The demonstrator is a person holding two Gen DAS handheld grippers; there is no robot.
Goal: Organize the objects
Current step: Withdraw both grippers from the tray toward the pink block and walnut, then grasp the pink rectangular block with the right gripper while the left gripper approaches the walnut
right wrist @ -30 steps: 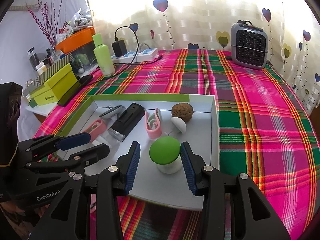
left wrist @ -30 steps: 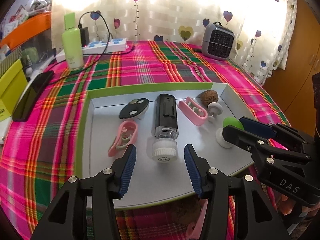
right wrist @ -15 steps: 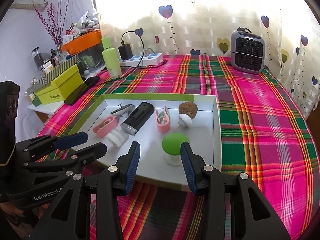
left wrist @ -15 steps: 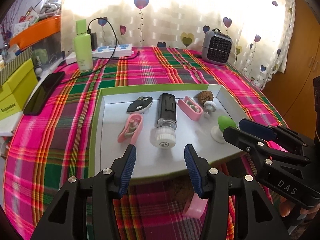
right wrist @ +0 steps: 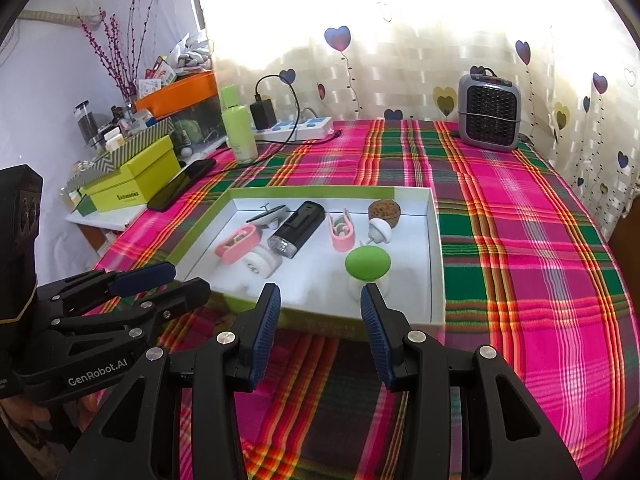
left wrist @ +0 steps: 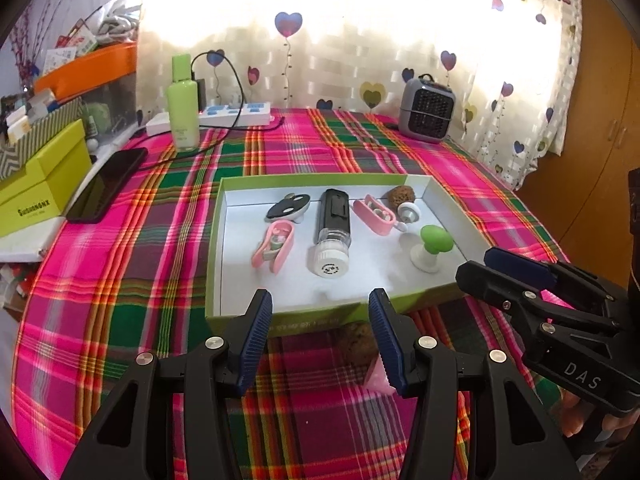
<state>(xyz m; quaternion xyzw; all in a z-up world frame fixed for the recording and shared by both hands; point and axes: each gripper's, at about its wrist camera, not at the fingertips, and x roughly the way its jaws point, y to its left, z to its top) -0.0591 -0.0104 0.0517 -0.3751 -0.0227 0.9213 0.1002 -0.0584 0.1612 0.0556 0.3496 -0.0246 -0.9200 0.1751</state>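
Your left hand-held gripper point(left wrist: 320, 336) and right hand-held gripper point(right wrist: 320, 332) hover open (both empty) before the tray point(left wrist: 316, 316); items sit sorted inside.

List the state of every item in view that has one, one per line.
left gripper: open, empty
right gripper: open, empty
tray: uncovered, items inside
black flashlight: lying flat
green mushroom toy: upright
green bottle: upright, capped
charger: plugged into power strip
phone: screen dark
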